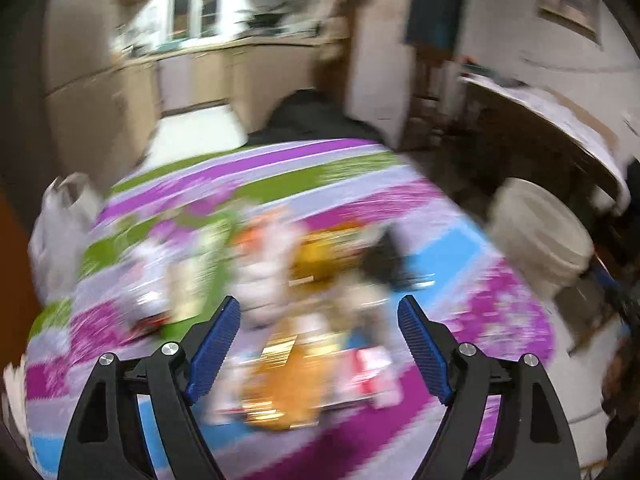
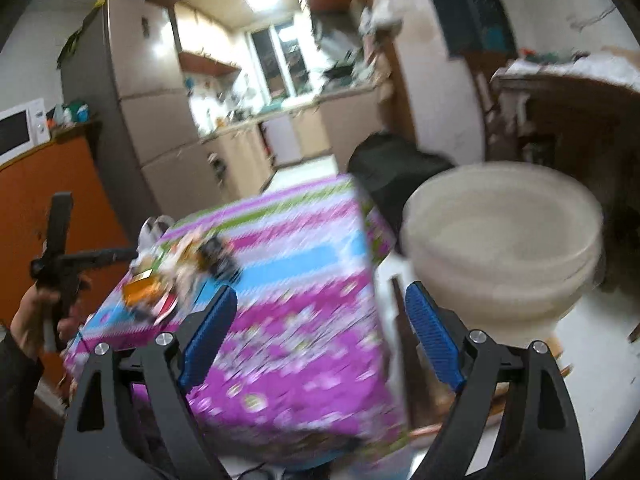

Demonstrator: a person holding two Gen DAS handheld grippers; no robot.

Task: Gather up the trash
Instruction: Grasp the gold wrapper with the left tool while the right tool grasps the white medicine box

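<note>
Striped cloth (image 1: 320, 160) in purple, green and blue covers the surface, kitchen cabinets (image 1: 208, 72) behind. Blurred trash (image 1: 288, 280) lies heaped ahead of the left gripper (image 1: 319, 320), fingers spread, empty. Right gripper (image 2: 320, 312) also released; pale bucket (image 2: 504, 240) beside the surface's right edge.

This is a lived-in home, a dining area opening onto a small kitchen. A tall fridge (image 2: 132, 92), a microwave (image 2: 18, 130) on an orange cabinet (image 2: 44, 208), and beige counter units (image 1: 224, 68) under a bright window (image 2: 282, 60) show it, as does the bench (image 2: 280, 288) under a flowered striped cloth.
</note>
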